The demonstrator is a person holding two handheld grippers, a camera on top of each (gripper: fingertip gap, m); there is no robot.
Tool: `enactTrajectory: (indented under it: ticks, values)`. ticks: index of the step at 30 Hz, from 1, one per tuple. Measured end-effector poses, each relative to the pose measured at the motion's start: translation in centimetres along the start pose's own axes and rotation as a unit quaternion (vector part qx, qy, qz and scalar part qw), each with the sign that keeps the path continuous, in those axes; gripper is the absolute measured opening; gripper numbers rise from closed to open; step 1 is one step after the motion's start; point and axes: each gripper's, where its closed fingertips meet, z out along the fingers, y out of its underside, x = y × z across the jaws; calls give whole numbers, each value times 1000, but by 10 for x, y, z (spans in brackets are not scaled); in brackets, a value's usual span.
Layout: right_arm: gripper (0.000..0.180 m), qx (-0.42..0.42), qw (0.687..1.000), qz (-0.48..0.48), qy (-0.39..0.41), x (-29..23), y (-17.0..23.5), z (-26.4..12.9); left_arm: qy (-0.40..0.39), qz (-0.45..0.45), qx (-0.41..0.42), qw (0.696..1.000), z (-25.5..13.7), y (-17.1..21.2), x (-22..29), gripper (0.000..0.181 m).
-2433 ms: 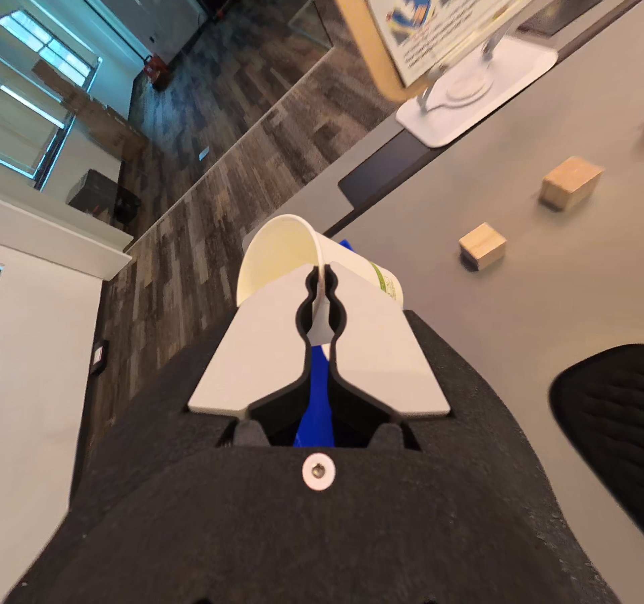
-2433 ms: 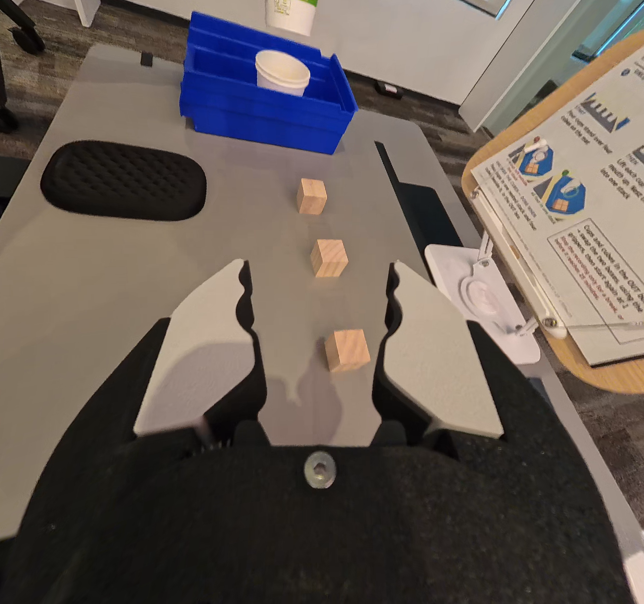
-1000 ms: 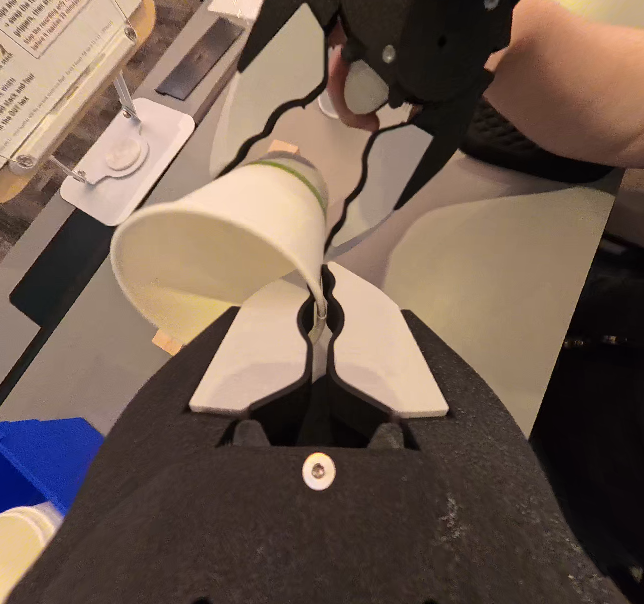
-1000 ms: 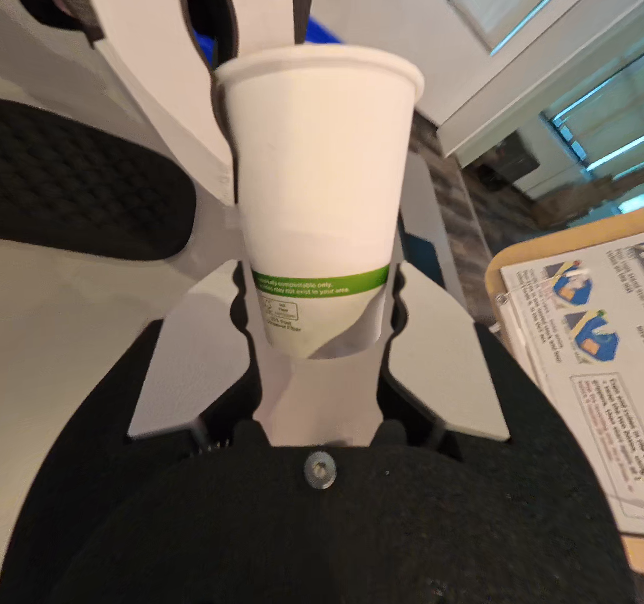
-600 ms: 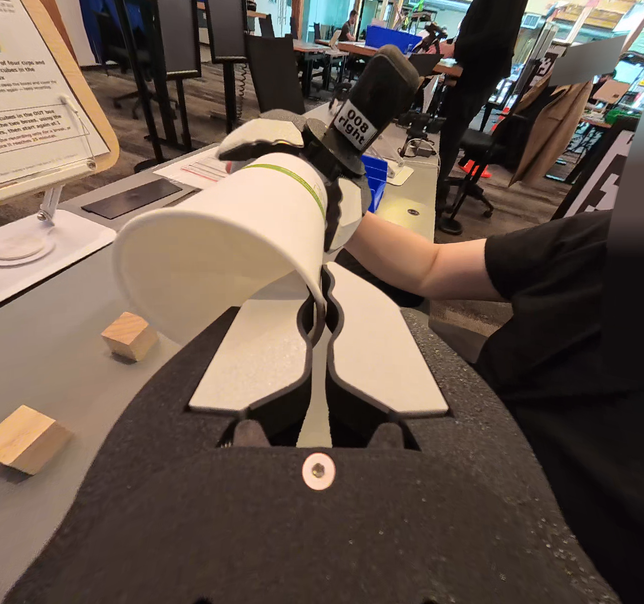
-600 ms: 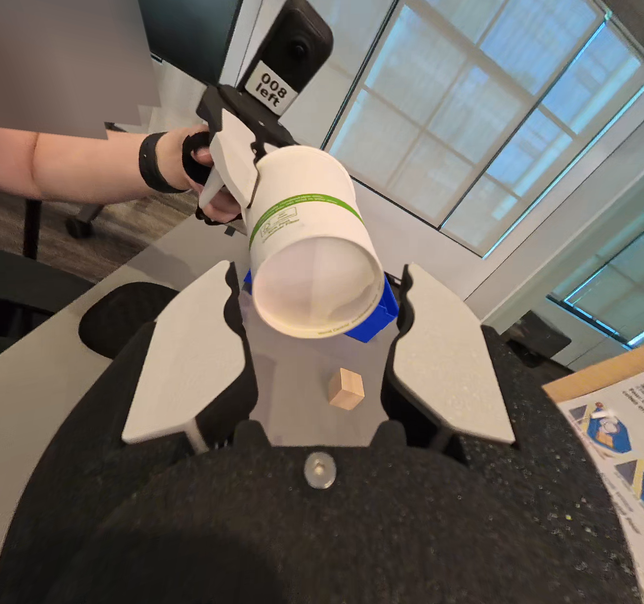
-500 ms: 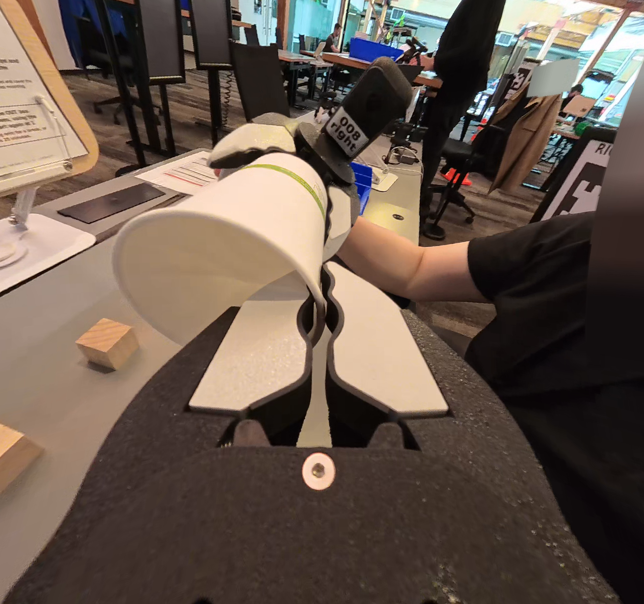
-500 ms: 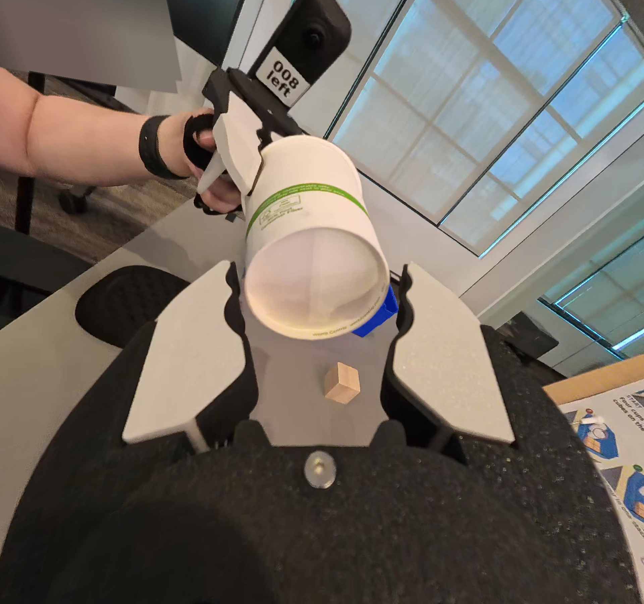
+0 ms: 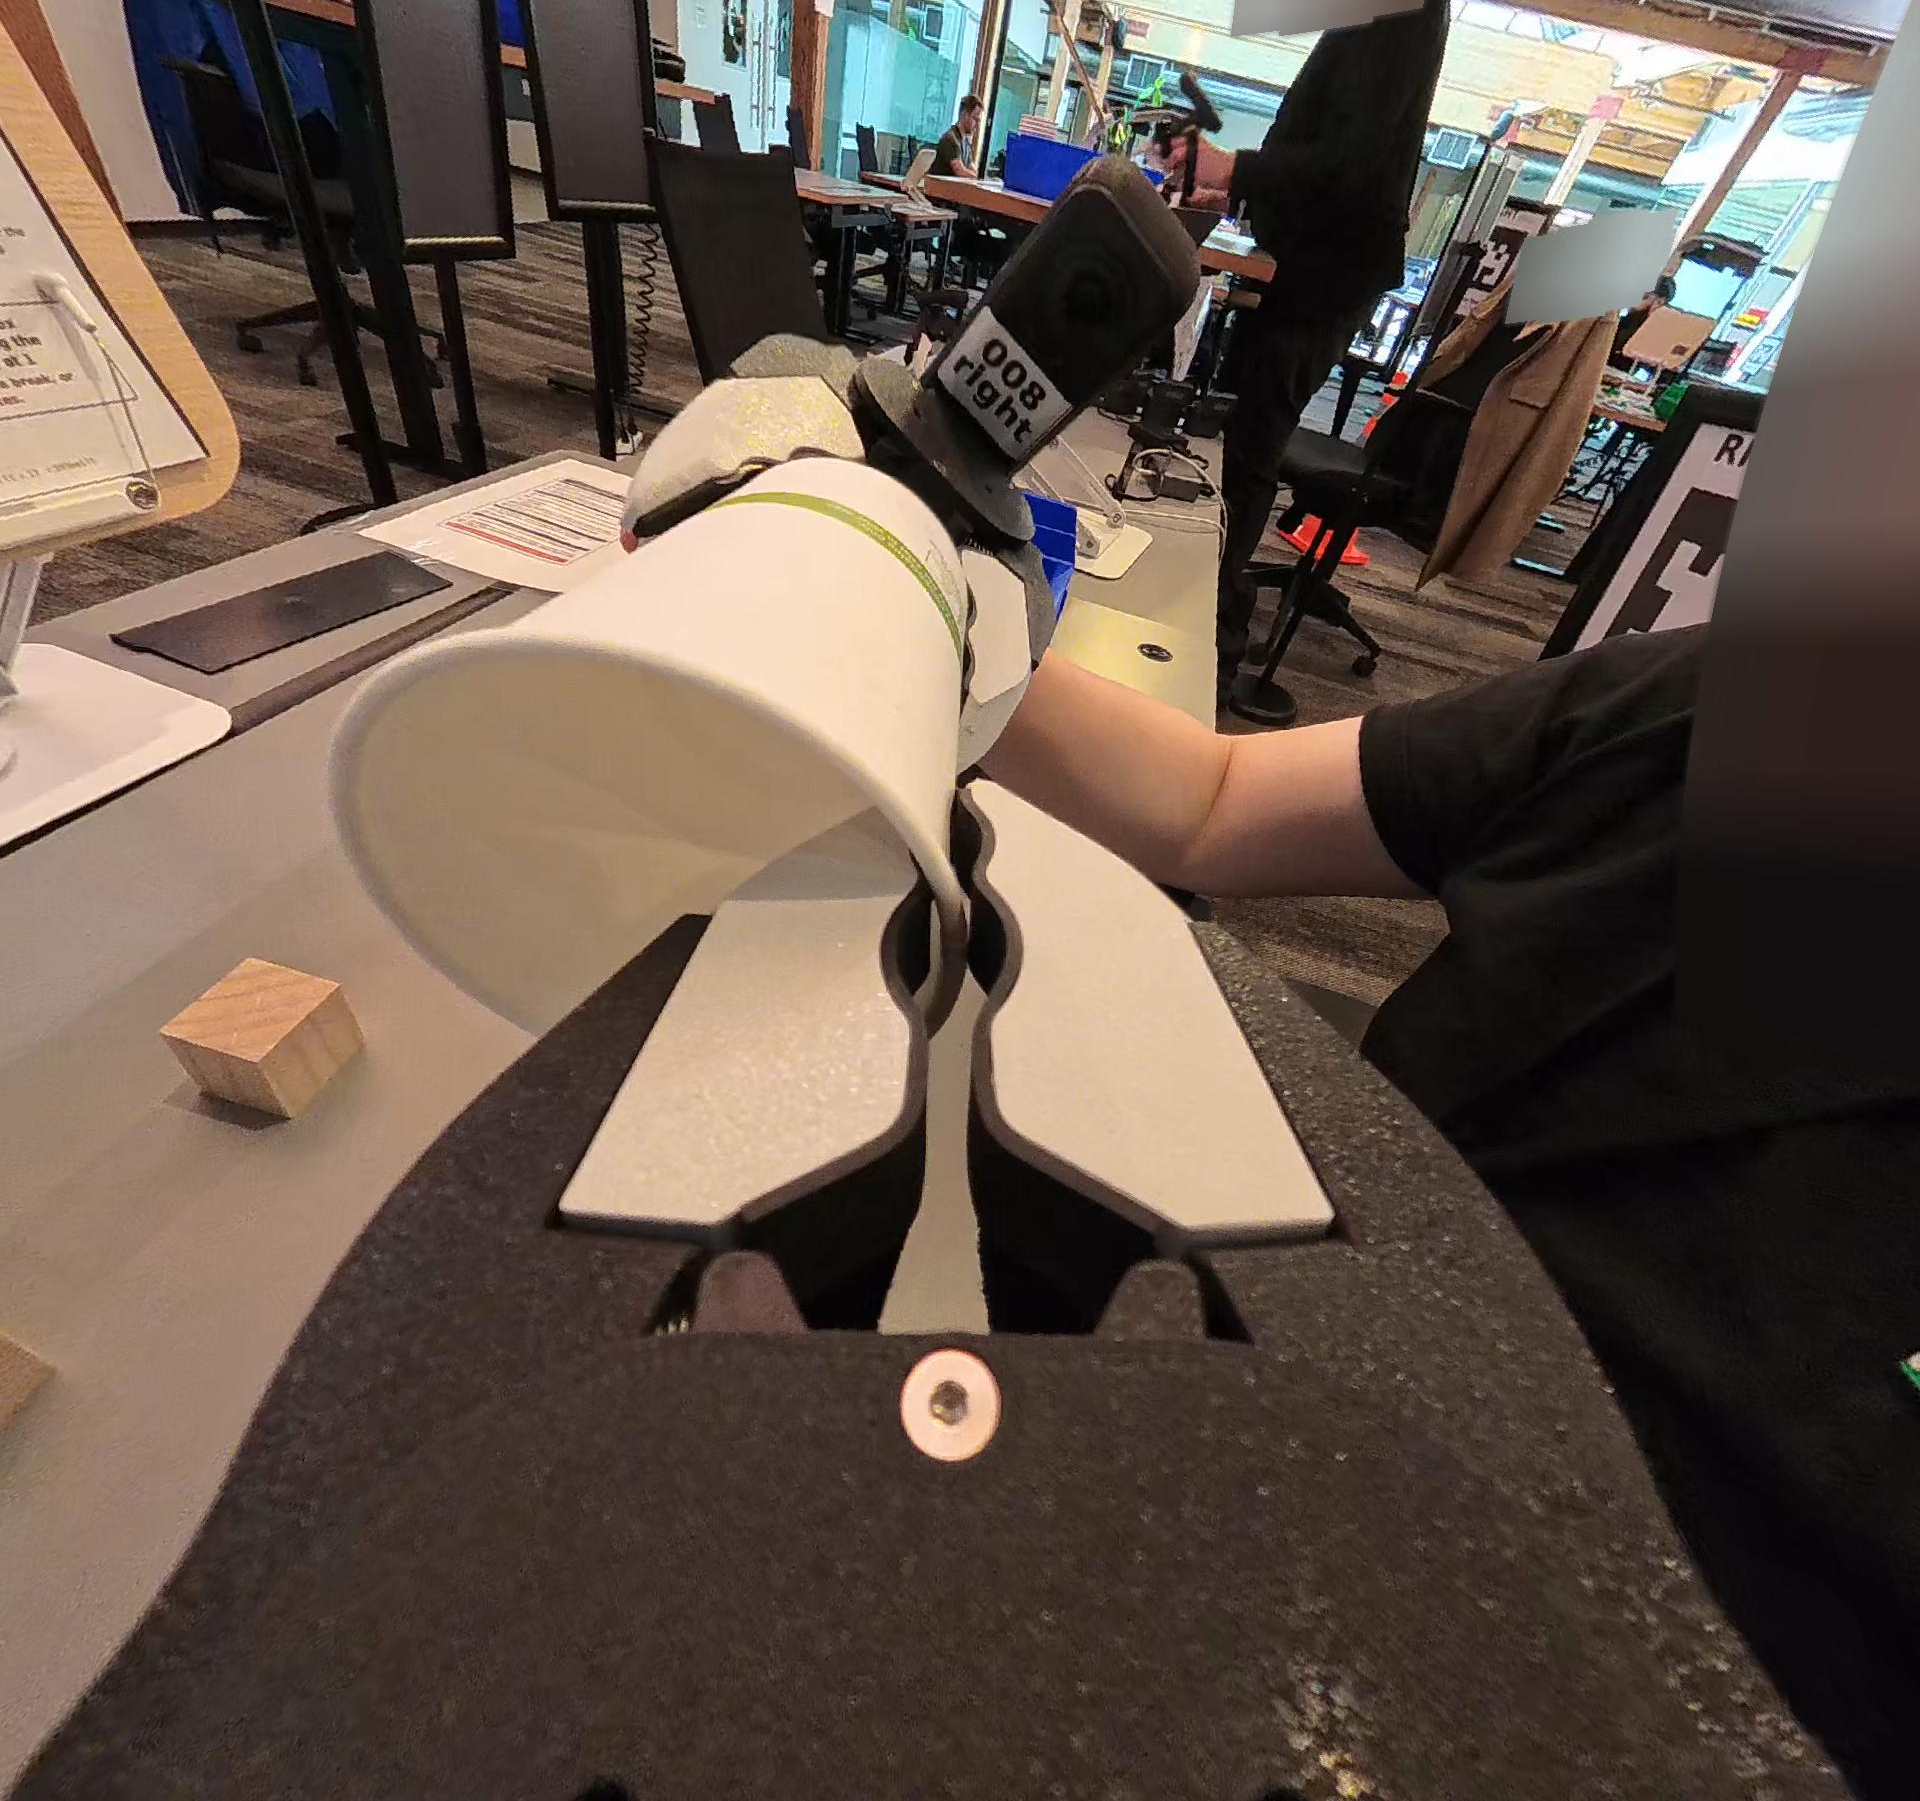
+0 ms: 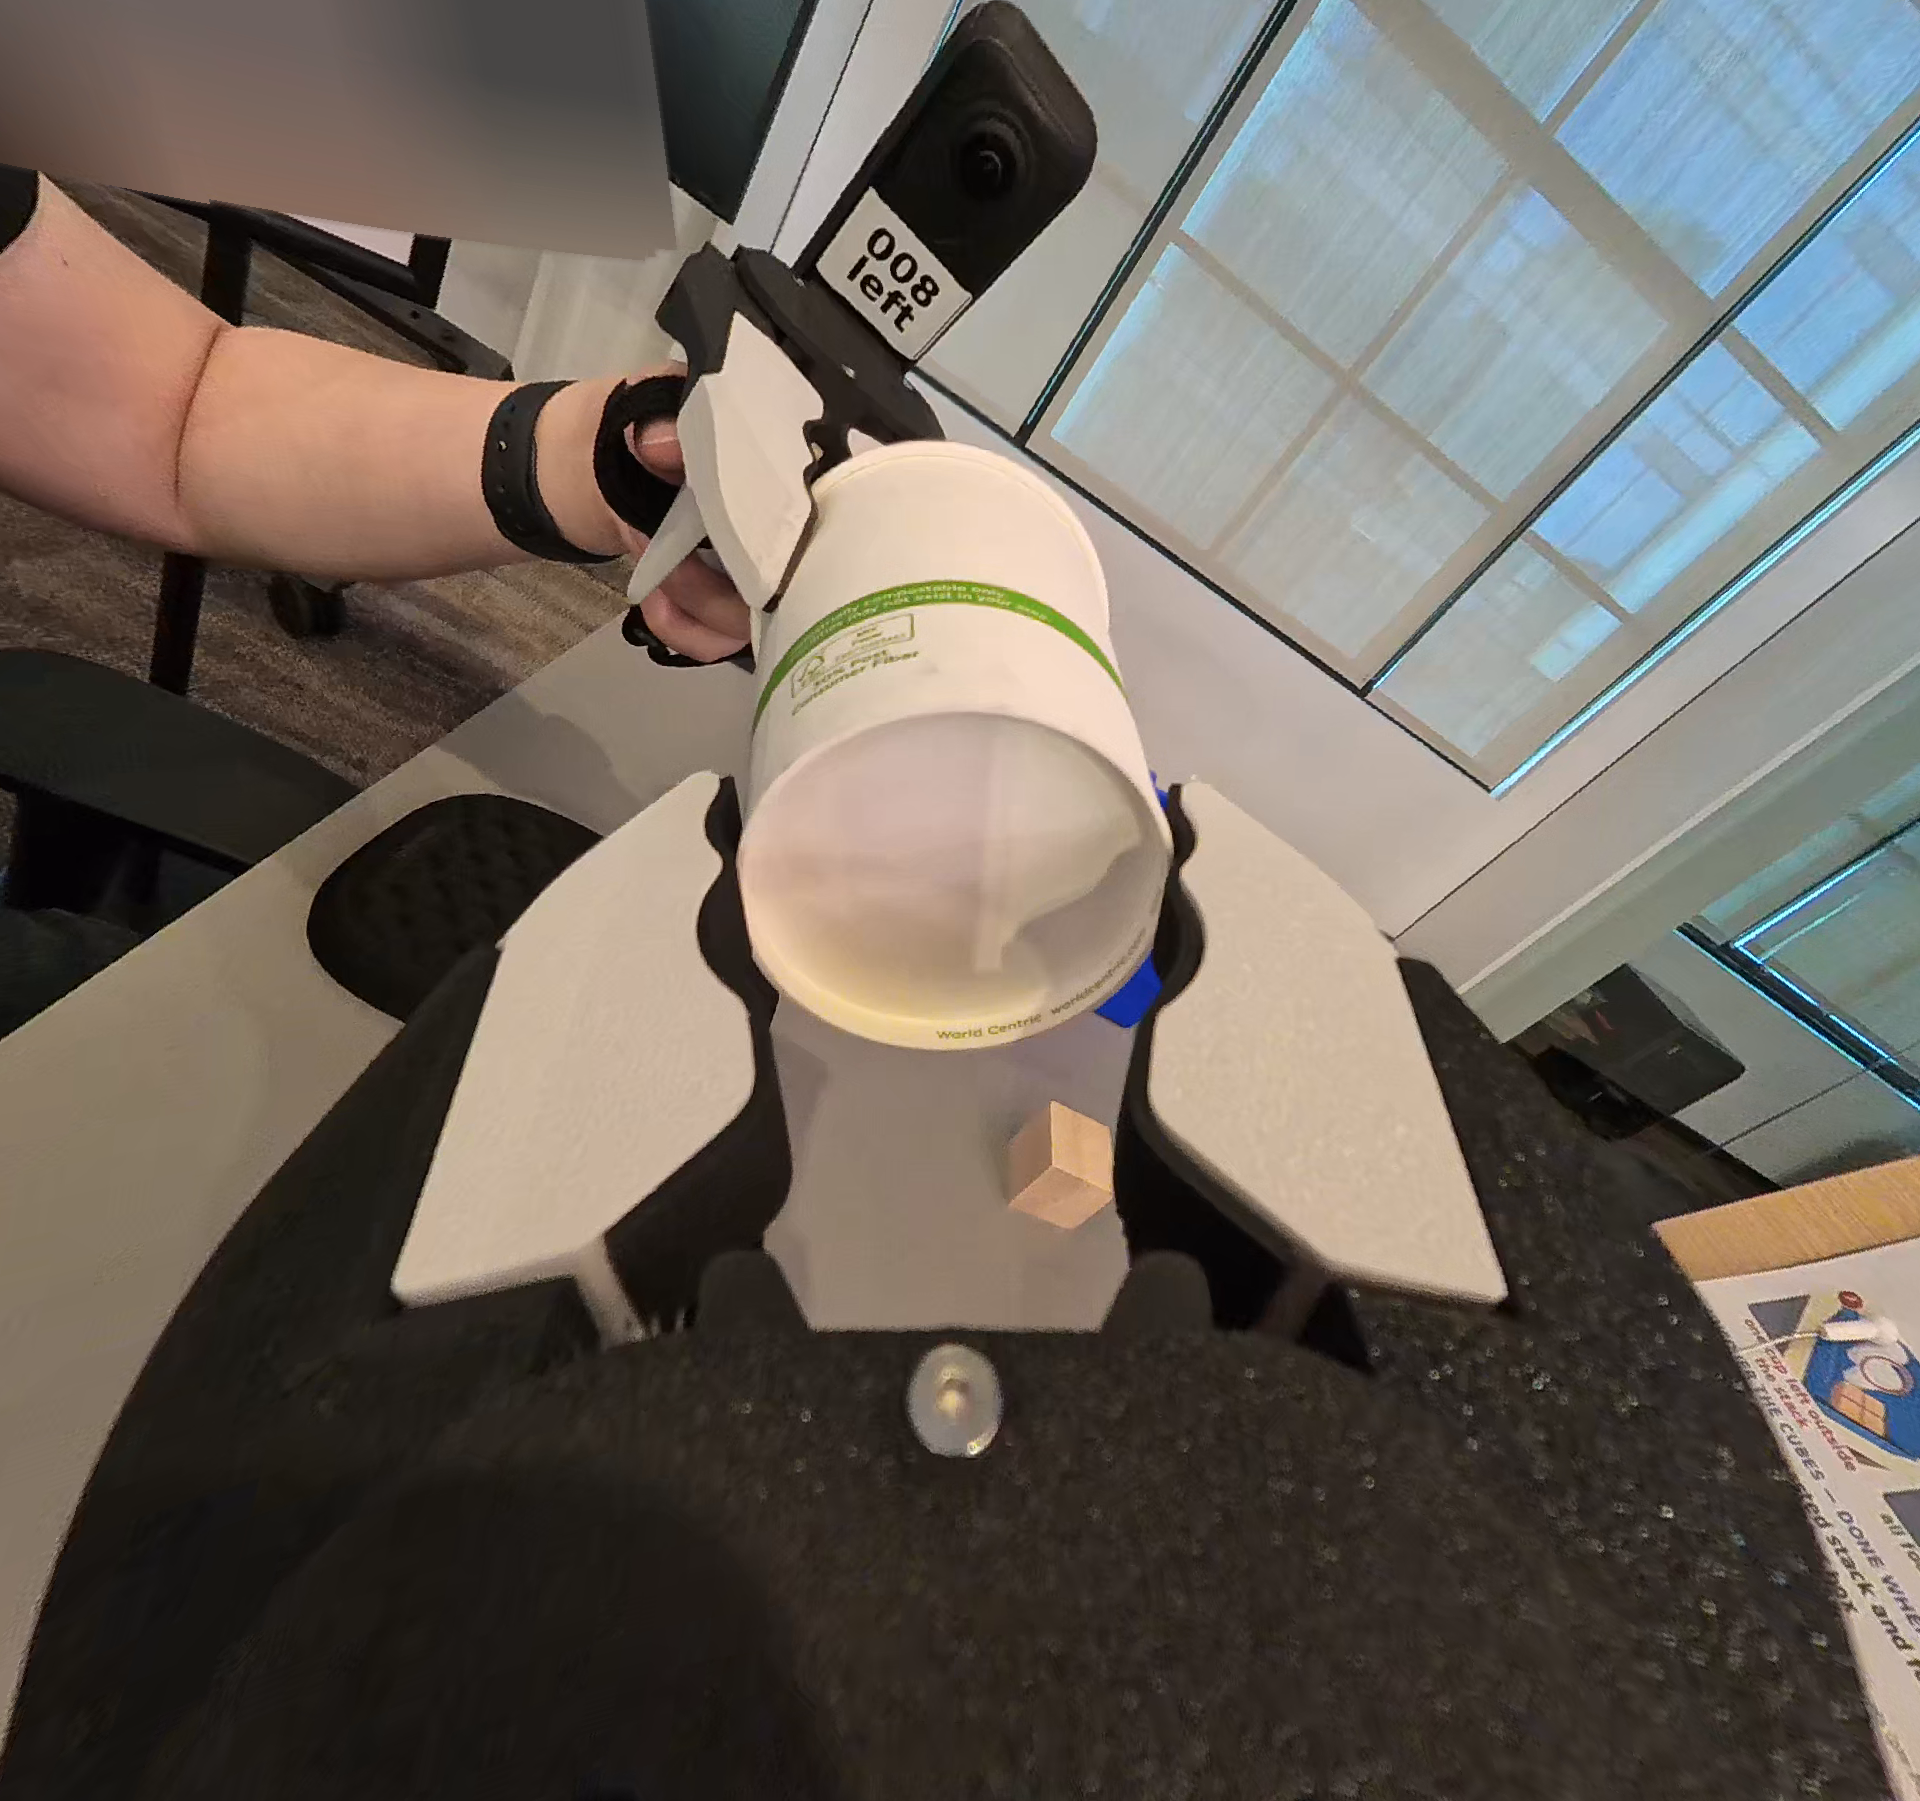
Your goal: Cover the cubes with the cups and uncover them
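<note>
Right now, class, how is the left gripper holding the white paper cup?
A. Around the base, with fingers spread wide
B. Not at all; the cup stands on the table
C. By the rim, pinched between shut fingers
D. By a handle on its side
C: in the left wrist view the left gripper is shut on the rim of the white paper cup, which hangs tilted above the table.

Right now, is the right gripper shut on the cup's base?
No, open. The right gripper's jaws flank the cup's base with gaps; the left gripper pinches its rim.

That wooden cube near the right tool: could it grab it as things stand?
Probably not: the paper cup sits between the open right tool fingers, above the cube.
</note>
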Motion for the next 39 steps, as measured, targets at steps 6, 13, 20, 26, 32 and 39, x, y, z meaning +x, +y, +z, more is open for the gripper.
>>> enactTrajectory:
  ticks: [6,13,20,26,32,39]
  values:
    - [76,-27,999,-7,-20,-5,2,-2,-10,0,2,1000,0,2,1,19]
    - [76,-61,998,-31,-12,-5,9,-2,-53,5,14,999,-13,13,-10,45]
    - [76,-153,986,-55,30,18,24,-30,-174,12,53,983,-56,44,-35,48]
    - [76,-275,955,29,110,64,45,-116,-231,16,107,967,-85,73,-28,44]
    - [76,-450,883,126,51,77,99,-154,-222,-12,115,968,-90,92,-26,39]
    - [76,-611,777,147,-37,86,160,-155,-206,-19,97,974,-74,99,-18,39]
